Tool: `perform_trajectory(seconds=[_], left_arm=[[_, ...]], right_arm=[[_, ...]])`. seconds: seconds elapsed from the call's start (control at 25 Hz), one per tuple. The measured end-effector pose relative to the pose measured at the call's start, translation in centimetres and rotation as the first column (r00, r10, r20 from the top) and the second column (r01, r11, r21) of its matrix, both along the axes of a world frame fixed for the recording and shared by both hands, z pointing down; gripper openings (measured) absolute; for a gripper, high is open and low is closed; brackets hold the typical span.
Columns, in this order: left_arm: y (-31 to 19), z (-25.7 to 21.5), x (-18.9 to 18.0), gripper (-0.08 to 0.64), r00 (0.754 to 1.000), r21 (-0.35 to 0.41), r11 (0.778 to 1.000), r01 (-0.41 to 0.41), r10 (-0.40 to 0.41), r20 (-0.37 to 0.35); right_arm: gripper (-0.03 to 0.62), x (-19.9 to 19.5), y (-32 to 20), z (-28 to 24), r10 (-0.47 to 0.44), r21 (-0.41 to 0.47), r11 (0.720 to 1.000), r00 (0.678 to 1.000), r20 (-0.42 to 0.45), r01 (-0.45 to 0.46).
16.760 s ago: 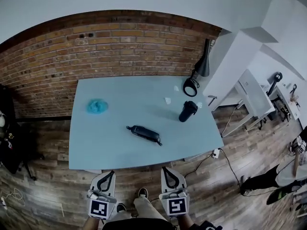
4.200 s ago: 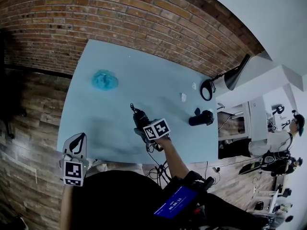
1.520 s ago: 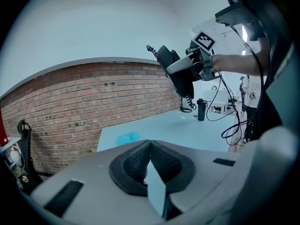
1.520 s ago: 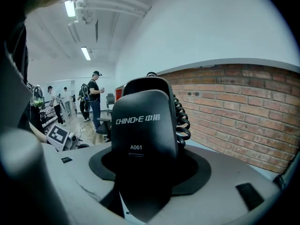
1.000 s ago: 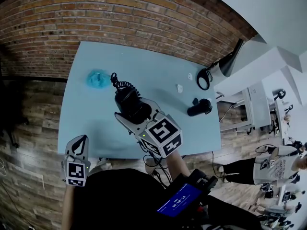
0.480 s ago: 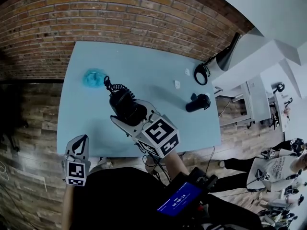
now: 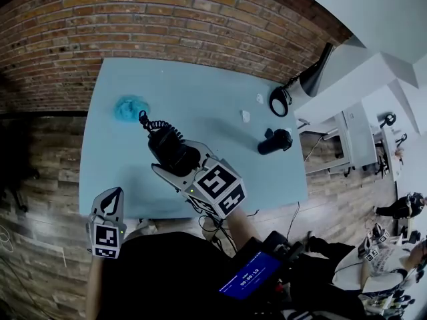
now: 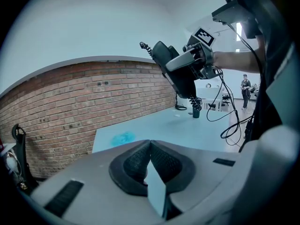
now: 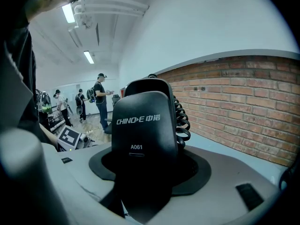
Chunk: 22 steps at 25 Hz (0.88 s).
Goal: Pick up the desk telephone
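R tongs (image 7: 180, 168) clamped on desk telephone (image 7: 167, 149), held in air over table (image 7: 200, 102), coiled cord (image 7: 144, 120) loose. L tongs (image 8: 150, 150) closed, empty, off near table edge. Est: rigid smooth plastic, light-ish, could slip; grip mid-body, not cord

Desk telephone (image 7: 165, 145): black plastic, handset-shaped, with white print "CHINO-E" and "A061" on the face turned to the right gripper view. A black coiled cord (image 7: 152, 123) runs from its far end. State: lifted clear of the table (image 7: 220, 105), clamped between the jaws of the right gripper (image 7: 183, 169). Pose: tilted, near end seated in the jaws, far end raised. From above it shows over the table's left half, toward the near edge
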<state>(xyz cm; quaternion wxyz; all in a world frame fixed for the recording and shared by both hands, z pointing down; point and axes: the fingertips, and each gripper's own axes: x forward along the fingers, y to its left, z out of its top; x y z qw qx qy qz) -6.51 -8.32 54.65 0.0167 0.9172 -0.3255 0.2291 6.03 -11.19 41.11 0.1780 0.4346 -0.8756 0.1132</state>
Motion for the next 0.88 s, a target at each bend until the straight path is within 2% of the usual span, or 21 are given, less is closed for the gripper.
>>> perform_trajectory(seconds=[0.44, 0.88], left_arm=[[-0.2, 0.4, 0.0, 0.018, 1.000, -0.014, 1.000, -0.002, 0.002, 0.009], [-1.1, 0.9, 0.5, 0.018, 1.000, -0.028, 1.000, -0.001, 0.001, 0.008]], right_arm=[[0.282, 0.6, -0.4, 1.5, 0.021, -0.035, 0.999, 1.000, -0.004, -0.021], [0.282, 0.9, -1.0, 3.8, 0.003, -0.092, 0.996, 1.000, -0.020, -0.004]])
